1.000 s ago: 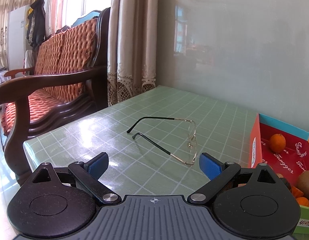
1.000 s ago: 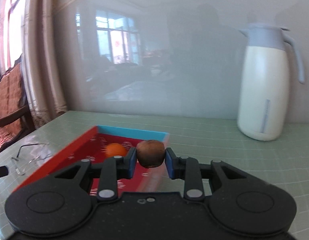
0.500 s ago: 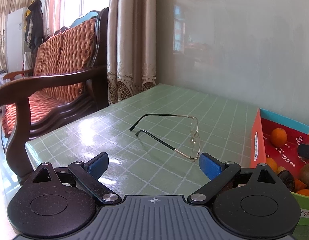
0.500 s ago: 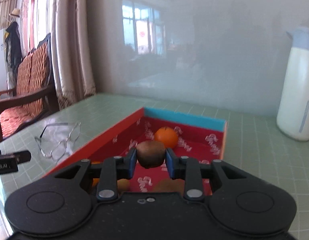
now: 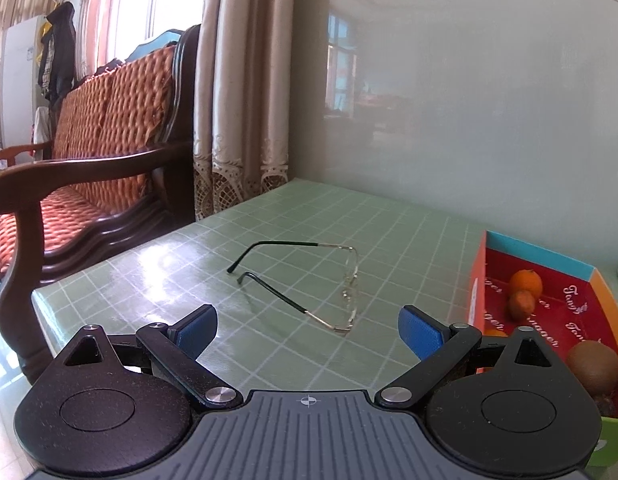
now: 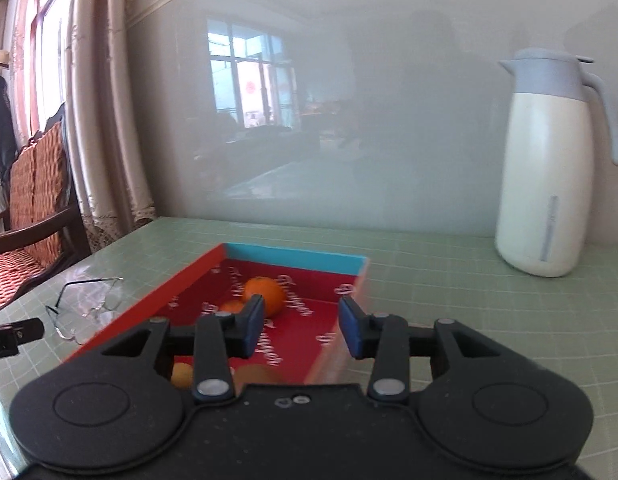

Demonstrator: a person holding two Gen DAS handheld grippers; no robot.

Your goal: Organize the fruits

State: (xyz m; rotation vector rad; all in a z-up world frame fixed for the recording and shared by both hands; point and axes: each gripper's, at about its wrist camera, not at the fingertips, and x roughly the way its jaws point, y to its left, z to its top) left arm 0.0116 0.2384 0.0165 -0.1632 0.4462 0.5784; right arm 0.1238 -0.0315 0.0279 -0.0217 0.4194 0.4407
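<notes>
An orange (image 6: pixel 265 294) and other fruits lie inside the red box (image 6: pixel 165 300) on the green desk (image 6: pixel 449 304). Above the box, the right tool (image 6: pixel 301 326) is opening with nothing between its pads. The left tool (image 5: pixel 307 330) is spread wide near the glasses (image 5: pixel 329 280).

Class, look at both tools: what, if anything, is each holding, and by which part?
Nothing is held. The left tool stands open over the table. The right tool, its jaws opening, has nothing between them above the red box.
</notes>
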